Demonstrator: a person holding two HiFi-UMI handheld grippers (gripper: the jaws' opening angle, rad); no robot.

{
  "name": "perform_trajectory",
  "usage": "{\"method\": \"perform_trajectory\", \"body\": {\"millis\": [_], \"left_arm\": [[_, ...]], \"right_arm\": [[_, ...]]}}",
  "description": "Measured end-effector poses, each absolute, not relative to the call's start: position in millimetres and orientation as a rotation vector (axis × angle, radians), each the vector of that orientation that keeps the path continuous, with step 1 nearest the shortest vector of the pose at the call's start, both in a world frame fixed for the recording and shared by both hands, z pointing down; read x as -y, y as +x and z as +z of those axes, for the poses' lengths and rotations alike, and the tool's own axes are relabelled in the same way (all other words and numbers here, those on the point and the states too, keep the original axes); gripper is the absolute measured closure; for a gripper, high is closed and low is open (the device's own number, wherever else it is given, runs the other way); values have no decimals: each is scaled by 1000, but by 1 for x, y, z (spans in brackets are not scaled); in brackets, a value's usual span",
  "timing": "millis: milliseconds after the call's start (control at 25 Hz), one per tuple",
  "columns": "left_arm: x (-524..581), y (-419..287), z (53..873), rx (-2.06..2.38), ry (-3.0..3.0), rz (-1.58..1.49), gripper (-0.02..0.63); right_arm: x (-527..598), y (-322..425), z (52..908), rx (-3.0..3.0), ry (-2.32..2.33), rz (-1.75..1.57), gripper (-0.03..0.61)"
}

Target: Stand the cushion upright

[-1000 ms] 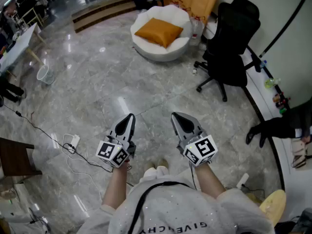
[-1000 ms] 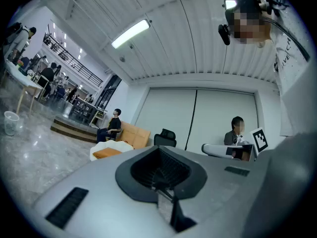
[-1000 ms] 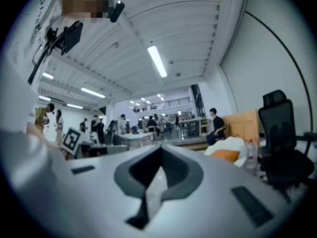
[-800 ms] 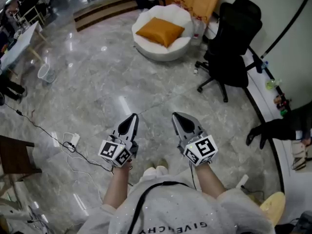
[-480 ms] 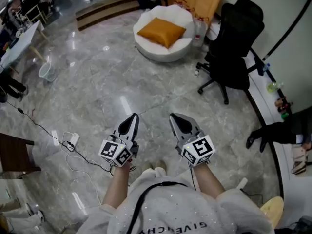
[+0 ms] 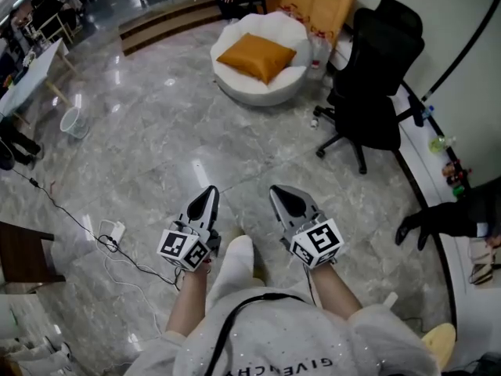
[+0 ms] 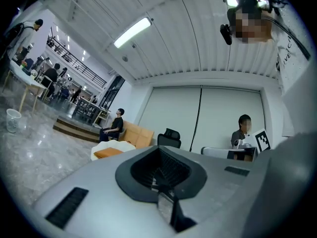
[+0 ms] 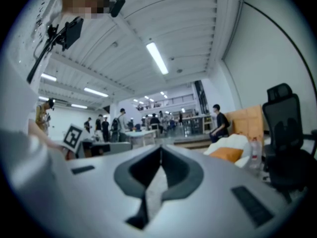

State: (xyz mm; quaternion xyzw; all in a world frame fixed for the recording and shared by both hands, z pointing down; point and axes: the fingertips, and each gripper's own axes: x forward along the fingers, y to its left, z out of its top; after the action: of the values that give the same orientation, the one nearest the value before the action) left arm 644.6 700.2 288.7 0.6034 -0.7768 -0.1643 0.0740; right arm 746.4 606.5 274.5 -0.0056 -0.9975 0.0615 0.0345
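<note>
Approach stage, no contact yet. Person stands on the grey marble floor [image 6: 156, 155] with 2 grippers held out low and level, side by side at the near end of the scene. Left gripper [image 6: 208, 196]: jaws pressed together, nothing between them. Right gripper [image 6: 282, 197]: same, jaws pressed together and empty. The orange cushion [image 6: 256, 56] is at the far end, well apart from both grippers, lying flat with a slight tilt in the hollow of a white round seat [image 6: 235, 84]; it is not upright. A black office chair [image 6: 376, 77] stands just right of the seat, and the floor between person and seat looks free of obstacles apart from cables near left. Judgement: the task proper has not begun. The next move calls for crossing to the seat, spreading at least 1 pair of jaws, taking the cushion by an edge or corner, and tipping it up so the seat's raised back rim props it; soft filling will likely sag, so a second gripper steadying the other side would help. Containers: the seat's bowl holds 1 cushion and nothing else visible. A small white bin [image 6: 72, 121] sits on the floor far left; contents too small to tell.
</note>
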Motion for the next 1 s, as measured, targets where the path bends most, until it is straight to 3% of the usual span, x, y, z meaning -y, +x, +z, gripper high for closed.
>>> {"method": "perform_trajectory", "body": {"millis": [1000], "left_arm": [[-540, 390, 303, 2281, 1828, -491, 591]], "right_arm": [[-450, 503, 297, 3055, 22, 210, 563]]}}
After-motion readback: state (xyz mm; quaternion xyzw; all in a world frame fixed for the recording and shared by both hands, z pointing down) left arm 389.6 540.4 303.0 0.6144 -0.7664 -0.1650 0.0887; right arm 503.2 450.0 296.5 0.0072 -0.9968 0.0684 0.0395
